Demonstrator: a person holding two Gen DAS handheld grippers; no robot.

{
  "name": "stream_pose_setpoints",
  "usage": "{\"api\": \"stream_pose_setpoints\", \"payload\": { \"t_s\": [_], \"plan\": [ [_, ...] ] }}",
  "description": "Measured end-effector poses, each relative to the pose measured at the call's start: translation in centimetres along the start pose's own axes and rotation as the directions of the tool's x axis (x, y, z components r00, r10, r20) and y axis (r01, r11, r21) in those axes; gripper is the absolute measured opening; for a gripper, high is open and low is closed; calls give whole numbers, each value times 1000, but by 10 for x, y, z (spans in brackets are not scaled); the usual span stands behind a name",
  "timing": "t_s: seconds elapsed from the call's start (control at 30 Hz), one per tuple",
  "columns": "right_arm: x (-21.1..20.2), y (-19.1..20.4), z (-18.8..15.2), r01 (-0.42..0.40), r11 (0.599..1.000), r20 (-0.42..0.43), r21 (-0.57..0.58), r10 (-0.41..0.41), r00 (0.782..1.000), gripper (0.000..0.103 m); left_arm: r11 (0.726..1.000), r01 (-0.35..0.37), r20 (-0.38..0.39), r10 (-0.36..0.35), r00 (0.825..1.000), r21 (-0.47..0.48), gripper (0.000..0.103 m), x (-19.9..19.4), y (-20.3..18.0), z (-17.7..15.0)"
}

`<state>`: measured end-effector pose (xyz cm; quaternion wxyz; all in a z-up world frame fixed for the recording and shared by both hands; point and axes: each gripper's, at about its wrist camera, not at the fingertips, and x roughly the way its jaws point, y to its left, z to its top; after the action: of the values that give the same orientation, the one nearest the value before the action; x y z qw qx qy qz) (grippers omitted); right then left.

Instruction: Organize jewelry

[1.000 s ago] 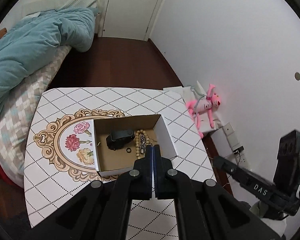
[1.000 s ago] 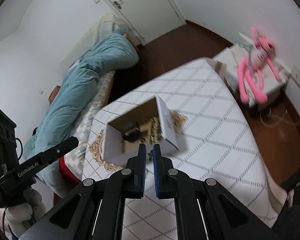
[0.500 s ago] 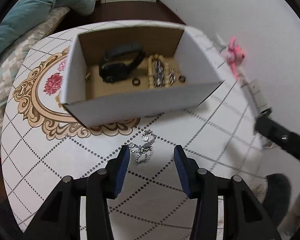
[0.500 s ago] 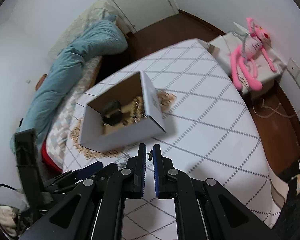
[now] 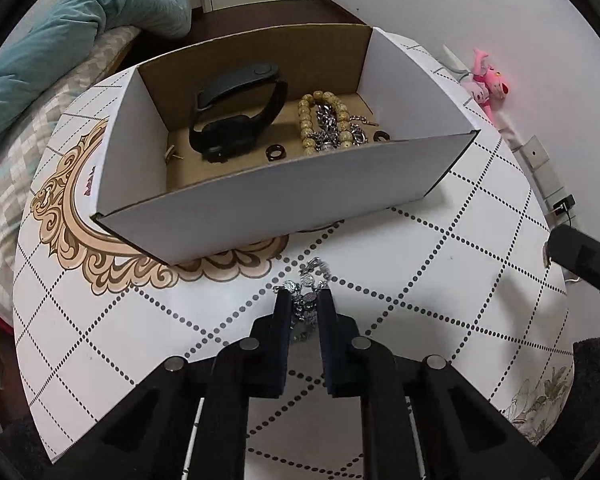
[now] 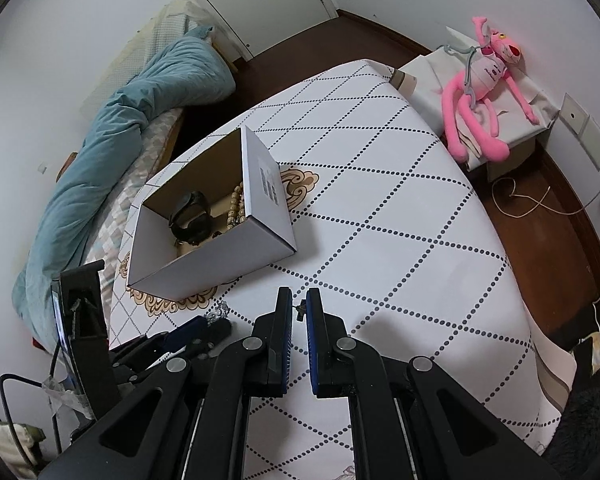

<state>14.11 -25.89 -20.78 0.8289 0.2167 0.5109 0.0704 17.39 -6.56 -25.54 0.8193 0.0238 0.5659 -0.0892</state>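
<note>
**Left fingers closing on the chain**

Silver chain (image 5: 309, 280) lies on tabletop (image 5: 440, 280) just before the box (image 5: 260, 200). Left gripper (image 5: 303, 300) has just been closing, fingers clamped on it. Right gripper (image 6: 299, 308) nearly together, pinching a small earring (image 6: 299, 309).

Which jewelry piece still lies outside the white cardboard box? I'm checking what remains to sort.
The silver charm chain on the dotted tablecloth, between the left hand-held gripper fingers. The black watch, beaded bracelet and dark rings are inside the box.
</note>
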Motion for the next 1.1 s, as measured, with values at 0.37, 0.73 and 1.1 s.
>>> {"api": "stream_pose_setpoints", "payload": {
  "t_s": [0.37,0.73,1.1],
  "plan": [
    [-12,10,1,-23,1000,19,-15,23,1000,7,994,105,95,-102,990,-35,0,-46,15,6],
    [-38,34,18,-73,996,76,-54,77,994,7,974,211,230,-189,955,-78,1,-112,40,37],
    [-25,16,7,-39,999,48,-19,40,998,7,993,112,12,-112,994,-45,48,-17,15,5]
  ]
}}
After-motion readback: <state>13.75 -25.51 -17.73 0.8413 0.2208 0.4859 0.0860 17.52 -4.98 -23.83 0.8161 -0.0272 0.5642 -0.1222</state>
